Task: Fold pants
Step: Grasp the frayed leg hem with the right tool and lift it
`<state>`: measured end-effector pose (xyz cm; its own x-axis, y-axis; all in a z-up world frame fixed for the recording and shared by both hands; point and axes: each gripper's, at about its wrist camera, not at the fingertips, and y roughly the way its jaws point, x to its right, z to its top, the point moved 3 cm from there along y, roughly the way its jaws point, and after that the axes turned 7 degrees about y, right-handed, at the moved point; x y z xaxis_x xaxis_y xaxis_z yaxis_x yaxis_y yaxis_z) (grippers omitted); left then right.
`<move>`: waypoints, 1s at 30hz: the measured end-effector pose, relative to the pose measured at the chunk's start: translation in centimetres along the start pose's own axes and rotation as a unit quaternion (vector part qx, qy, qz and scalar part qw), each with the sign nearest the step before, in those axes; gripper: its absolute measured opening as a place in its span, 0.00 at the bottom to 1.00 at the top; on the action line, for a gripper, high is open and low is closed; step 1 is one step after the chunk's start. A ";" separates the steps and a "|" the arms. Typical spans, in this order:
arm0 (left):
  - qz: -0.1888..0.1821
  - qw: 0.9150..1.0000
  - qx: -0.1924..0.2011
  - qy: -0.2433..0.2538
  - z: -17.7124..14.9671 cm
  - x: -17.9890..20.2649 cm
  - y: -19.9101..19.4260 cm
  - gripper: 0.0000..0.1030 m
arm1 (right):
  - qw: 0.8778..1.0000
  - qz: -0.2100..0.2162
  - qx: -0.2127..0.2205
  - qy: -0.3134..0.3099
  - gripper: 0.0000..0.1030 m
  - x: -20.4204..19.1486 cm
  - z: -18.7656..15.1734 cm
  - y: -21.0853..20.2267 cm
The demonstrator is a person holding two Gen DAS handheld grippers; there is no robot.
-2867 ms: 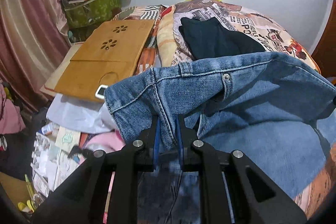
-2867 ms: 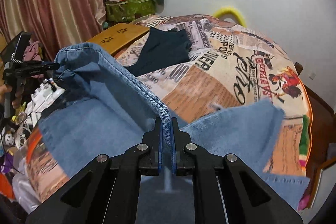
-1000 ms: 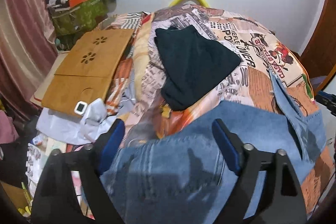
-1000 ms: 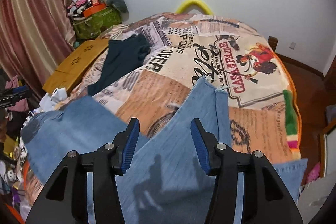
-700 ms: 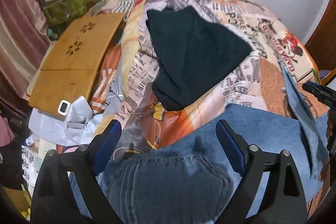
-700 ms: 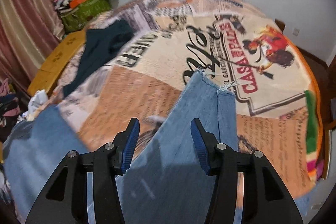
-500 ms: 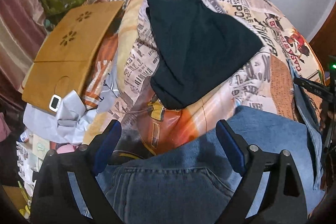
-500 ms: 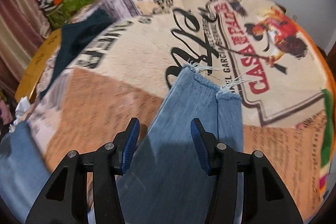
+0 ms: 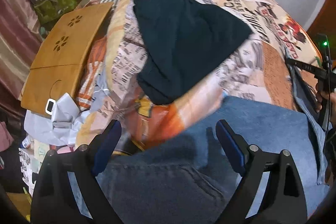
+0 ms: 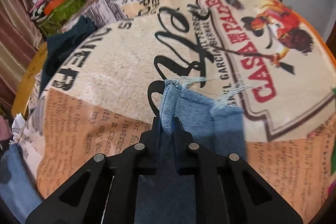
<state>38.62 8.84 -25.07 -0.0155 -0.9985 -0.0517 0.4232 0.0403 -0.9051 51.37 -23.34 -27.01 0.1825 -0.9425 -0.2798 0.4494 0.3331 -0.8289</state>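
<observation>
your right gripper (image 10: pixel 167 119) pinches the frayed leg hem of the jeans (image 10: pixel 201 110) lying on the bed blanket (image 10: pixel 117 68), while your left gripper (image 9: pixel 168 138) hangs spread above the waist at 6 o'clock.

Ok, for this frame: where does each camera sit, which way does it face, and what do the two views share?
Left wrist: on the left gripper, open above the jeans at their waistband end, facing up the bed toward the dark garment; the right gripper shows at the right edge.
Right wrist: on the right gripper, shut on the jeans' frayed hem, facing across the printed blanket.
Shared: jeans, blanket, dark garment.
</observation>
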 end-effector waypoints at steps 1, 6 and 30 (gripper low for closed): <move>-0.003 1.000 0.000 0.003 -0.1 0.4 -0.2 0.89 | 1.000 0.001 0.008 0.000 0.09 0.2 0.0 -1.0; -0.022 1.000 -0.005 0.020 -1.2 3.4 -1.3 0.89 | 0.998 0.011 0.054 0.012 0.08 2.2 -1.0 -8.7; -0.062 0.993 -0.036 0.096 -6.1 16.6 -3.4 0.89 | 0.978 -0.031 0.173 0.116 0.08 14.7 -10.0 -30.0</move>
<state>31.44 -7.64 -25.45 -0.2394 -0.9708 -0.0119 0.3411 -0.0726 -0.9372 31.79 -47.44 -11.11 -0.0385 -0.9283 -0.3699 0.7289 0.2271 -0.6459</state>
